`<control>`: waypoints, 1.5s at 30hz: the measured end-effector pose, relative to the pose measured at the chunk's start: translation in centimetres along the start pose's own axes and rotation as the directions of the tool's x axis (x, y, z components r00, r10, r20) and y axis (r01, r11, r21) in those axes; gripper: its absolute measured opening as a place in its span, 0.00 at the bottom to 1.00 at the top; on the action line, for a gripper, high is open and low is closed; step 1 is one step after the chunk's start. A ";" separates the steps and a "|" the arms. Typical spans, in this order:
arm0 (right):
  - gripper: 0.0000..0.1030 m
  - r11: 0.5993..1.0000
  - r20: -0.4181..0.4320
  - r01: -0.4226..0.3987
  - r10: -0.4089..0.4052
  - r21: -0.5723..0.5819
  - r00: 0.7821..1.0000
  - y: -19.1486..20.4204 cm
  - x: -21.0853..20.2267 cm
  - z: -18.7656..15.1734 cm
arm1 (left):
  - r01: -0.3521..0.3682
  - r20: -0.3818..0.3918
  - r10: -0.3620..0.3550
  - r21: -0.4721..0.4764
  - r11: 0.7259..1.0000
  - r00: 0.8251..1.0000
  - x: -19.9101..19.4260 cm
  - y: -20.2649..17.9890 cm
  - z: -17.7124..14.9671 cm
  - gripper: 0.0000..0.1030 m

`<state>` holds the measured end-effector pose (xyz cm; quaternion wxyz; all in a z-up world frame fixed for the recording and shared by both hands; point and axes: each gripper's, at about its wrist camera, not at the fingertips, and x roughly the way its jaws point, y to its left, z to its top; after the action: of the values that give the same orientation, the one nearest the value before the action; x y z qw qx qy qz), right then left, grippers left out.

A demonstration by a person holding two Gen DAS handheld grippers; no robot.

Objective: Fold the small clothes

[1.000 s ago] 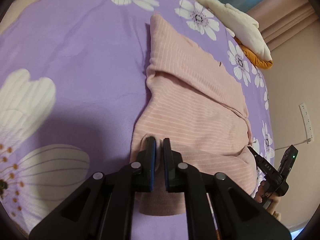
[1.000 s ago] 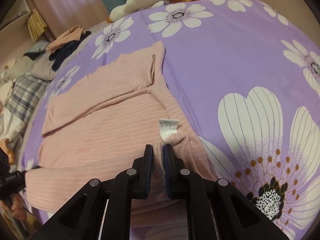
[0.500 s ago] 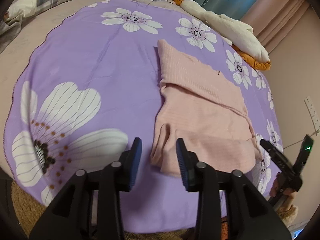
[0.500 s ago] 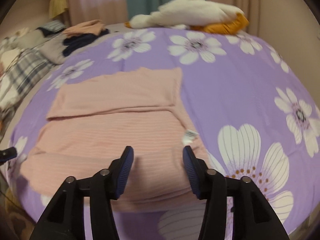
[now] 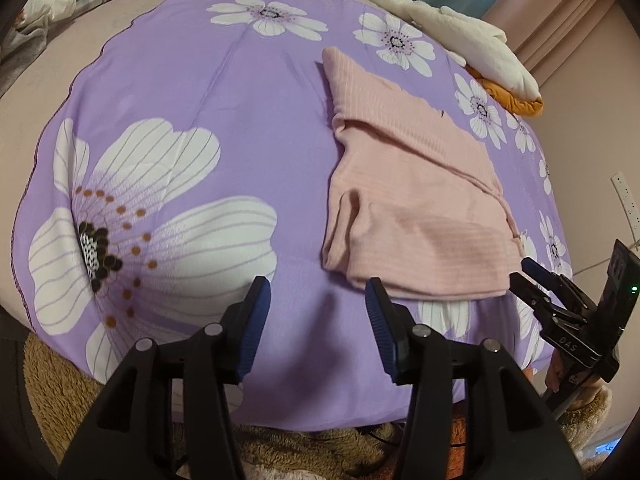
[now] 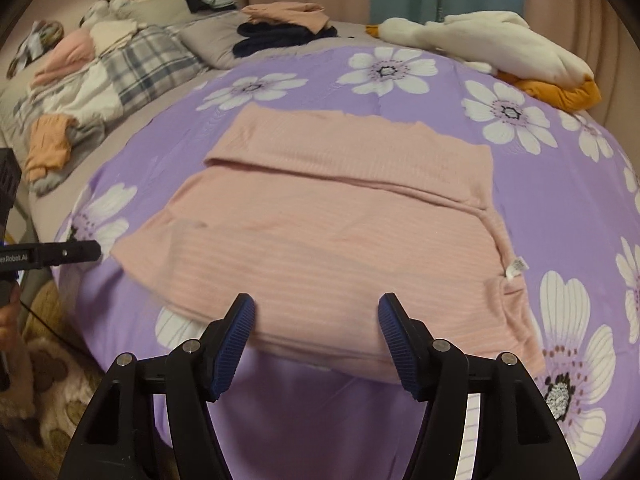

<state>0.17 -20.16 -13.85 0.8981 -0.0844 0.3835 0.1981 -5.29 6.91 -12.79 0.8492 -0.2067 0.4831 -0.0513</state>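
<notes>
Left gripper (image 5: pixel 316 300): jaws opening, nothing between pads, hovers over purple floral sheet (image 5: pixel 192 112) just beside near corner of pink striped garment (image 5: pixel 416 200). Garment lies folded flat on sheet, white label (image 6: pixel 517 267) at right edge. Right gripper (image 6: pixel 316 320): jaws opening, empty, above garment's near edge.

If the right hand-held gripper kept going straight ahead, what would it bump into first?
Probably the folded pink garment. The right hand-held gripper has its jaws opening, with nothing pinched, and the garment's near edge lies just ahead on the purple flowered cover. Depth is hard to judge.
</notes>
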 end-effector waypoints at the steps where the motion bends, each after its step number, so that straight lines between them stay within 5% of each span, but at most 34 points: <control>1: 0.62 1.000 -0.002 -0.007 0.007 0.000 1.000 0.2 -0.2 -0.2 | -0.002 -0.004 0.002 0.000 1.000 1.000 0.1 0.1 -0.1 0.47; 16: 0.69 0.994 -0.011 0.047 -0.048 -0.099 0.999 2.9 1.7 0.5 | 0.017 -0.037 -0.017 0.011 1.000 0.999 1.0 -0.5 -0.5 0.48; 18: 0.54 0.995 0.008 0.033 -0.032 -0.092 0.999 2.7 2.0 1.3 | 0.023 -0.035 -0.023 0.021 1.000 0.999 1.0 -0.7 -0.4 0.48; 22: 0.06 0.998 0.015 -0.033 0.033 -0.054 0.999 2.1 2.6 3.0 | 0.032 -0.029 -0.030 0.041 0.999 0.999 1.2 -1.3 0.2 0.48; 30: 0.06 0.990 -0.099 -0.121 0.128 0.070 0.987 -0.4 6.6 7.3 | 0.058 -0.027 -0.056 0.101 0.993 0.998 2.0 -2.8 2.9 0.49; 40: 0.07 0.984 -0.232 -0.087 0.123 0.158 0.965 -1.5 10.8 9.0 | 0.097 -0.116 -0.081 0.145 0.985 0.990 4.3 -4.3 6.3 0.49; 42: 0.10 0.983 -0.246 -0.090 0.127 0.159 0.961 -1.5 10.6 9.1 | 0.092 -0.124 -0.073 0.154 0.984 0.990 4.8 -4.8 7.2 0.49; 45: 0.35 0.984 -0.227 -0.071 0.108 0.166 0.968 -2.4 9.1 9.6 | 0.094 -0.124 -0.074 0.165 0.982 0.989 5.5 -5.2 8.6 0.49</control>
<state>13.16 -16.80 -13.82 0.8403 -0.0192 0.5049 0.1967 5.43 3.18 -11.23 0.8309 -0.1502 0.5171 -0.1403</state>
